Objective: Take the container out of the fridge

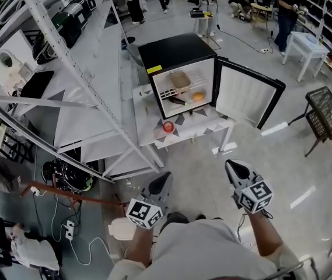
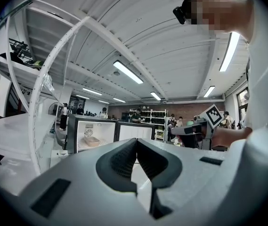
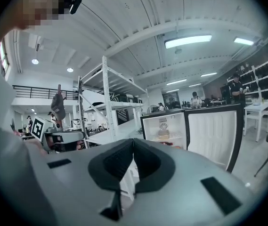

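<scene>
Fingers (image 2: 119, 160) together, both empty; shallow beige container (image 1: 180, 79) on fridge (image 1: 174, 52) upper shelf.

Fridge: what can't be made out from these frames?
- Container, head view: too small to tell whether it has a lid or contents.
- Dark item beside the orange thing, head view: too small to identify.
- Fridge lower part, both gripper views: hidden behind the left hand-held gripper and the right hand-held gripper.

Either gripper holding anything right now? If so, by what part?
Nothing. Left gripper and right gripper are both shut and empty; the container sits in the fridge.
</scene>
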Available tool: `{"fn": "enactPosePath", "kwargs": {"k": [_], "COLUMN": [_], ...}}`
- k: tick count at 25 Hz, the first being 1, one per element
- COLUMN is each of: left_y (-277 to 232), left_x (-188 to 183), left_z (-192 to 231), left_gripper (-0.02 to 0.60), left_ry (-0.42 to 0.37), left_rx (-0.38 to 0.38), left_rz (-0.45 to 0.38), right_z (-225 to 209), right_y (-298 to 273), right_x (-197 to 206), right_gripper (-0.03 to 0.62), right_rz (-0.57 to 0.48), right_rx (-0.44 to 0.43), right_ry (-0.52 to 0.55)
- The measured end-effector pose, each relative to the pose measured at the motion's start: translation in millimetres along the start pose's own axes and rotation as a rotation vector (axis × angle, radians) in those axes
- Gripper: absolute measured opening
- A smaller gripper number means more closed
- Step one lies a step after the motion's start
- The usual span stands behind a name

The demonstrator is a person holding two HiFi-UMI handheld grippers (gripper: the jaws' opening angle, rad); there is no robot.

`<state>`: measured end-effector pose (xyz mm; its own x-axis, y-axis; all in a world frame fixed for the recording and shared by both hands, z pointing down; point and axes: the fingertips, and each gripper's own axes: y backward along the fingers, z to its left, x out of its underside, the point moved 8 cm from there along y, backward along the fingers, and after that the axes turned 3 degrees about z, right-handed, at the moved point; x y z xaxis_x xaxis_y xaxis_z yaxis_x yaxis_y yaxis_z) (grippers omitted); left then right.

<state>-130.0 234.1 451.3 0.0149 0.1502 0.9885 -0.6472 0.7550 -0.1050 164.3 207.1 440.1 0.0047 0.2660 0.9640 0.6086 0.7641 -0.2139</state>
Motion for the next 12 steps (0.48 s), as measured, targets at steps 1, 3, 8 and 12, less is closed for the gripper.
{"fn": "enactPosePath", "kwargs": {"k": [1, 3, 8, 12], "left_y": [-1, -3, -10, -23], "left_x": [0, -1, -4, -8], "left_z": [1, 4, 18, 33], "left_gripper": [0.005, 0.005, 0.005, 0.005], "left_ry": [0.000, 0.000, 0.007, 0.003], "left_rx": [0.000, 0.000, 0.003, 0.025], "left_rz": [-0.001, -0.002, 0.001, -0.015], "right_z": [-1, -1, 0, -5], "right_y": [-2, -6, -21, -38], "right_x": [0, 0, -3, -7], "right_gripper": [0.006, 0.008, 0.008, 0.008], "right_rz": [0.001, 0.002, 0.016, 0.020], "right_rx": [-0.001, -0.004, -0.011, 0.000], "right_ry": [0.000, 0.000, 0.009, 0.014]}}
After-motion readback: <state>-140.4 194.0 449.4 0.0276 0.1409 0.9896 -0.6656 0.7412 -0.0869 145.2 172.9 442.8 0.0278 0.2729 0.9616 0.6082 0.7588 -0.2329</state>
